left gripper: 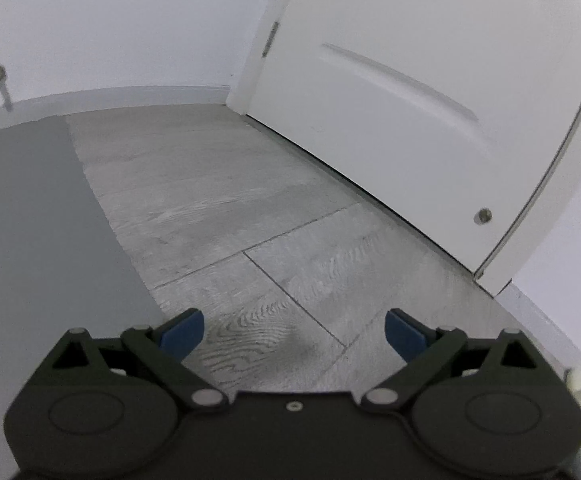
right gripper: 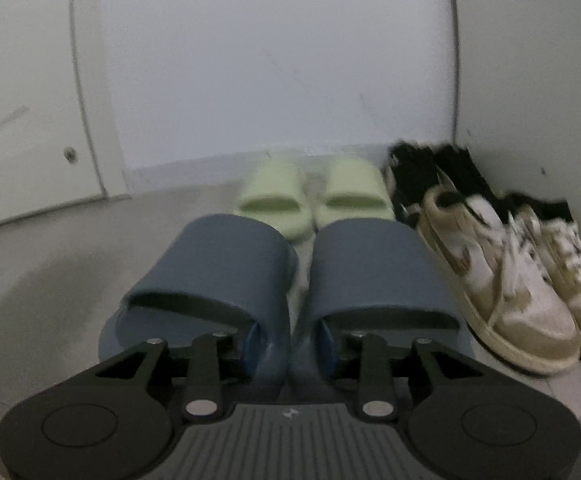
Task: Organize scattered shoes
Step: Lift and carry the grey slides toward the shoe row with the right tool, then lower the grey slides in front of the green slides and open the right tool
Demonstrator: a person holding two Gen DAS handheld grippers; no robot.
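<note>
Right gripper (right gripper: 290, 344) fingers pinching both blue slides (right gripper: 290, 280) by their inner walls; slipping likely if released unevenly against green slides (right gripper: 314, 196) ahead. Left gripper (left gripper: 294, 332) fingers wide, empty.

This looks like the entry hall of a home. The floor (left gripper: 250, 208) is laid with grey wood-grain tiles, and a white skirting board (left gripper: 130, 94) runs along plain white walls. A white panelled door (left gripper: 410, 92) stands on its hinge beside the wall, with a round metal stopper (left gripper: 483, 216) low on its face. A grey mat (left gripper: 38, 220) covers part of the floor. In the corner, footwear is lined up against the wall: pale green slippers (right gripper: 314, 196), blue slippers (right gripper: 290, 280) and beige-and-white sneakers (right gripper: 510, 272), as people keep them by a front door.
</note>
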